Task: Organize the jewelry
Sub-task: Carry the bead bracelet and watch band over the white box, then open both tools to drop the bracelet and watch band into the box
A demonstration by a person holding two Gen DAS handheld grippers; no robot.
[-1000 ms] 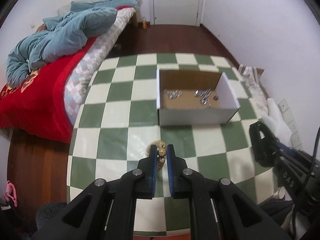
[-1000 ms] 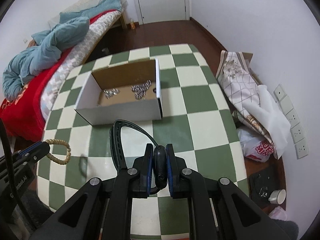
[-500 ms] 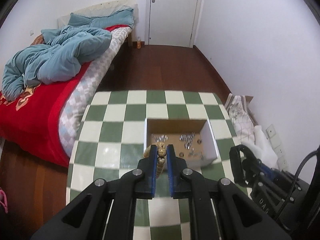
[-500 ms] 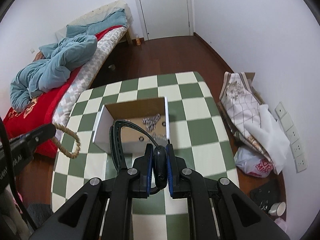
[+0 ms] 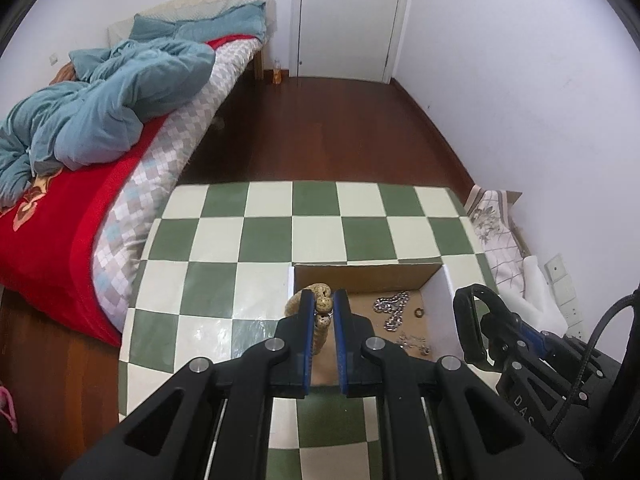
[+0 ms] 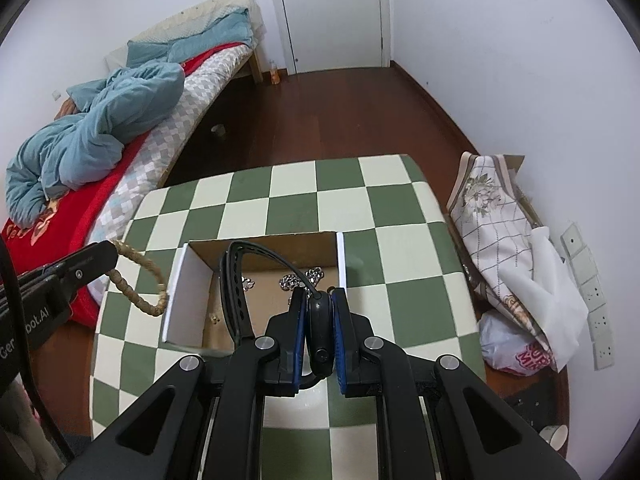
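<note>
Jewelry pieces are being carried above an open white-walled cardboard box (image 5: 436,286) resting on the green-and-cream checkered tabletop (image 5: 224,256). Left gripper (image 5: 322,306) is clamping a tan beaded bracelet (image 5: 322,304) over the box's left wall. Right gripper (image 6: 319,304) is pinching a black wristwatch (image 6: 320,320), its strap looping over the box interior, where silver chains (image 5: 390,308) are lying.

A tan beaded bracelet (image 5: 322,307) and black watch (image 6: 319,330) hang above the open box (image 6: 188,292) holding silver chains (image 5: 393,309).
</note>
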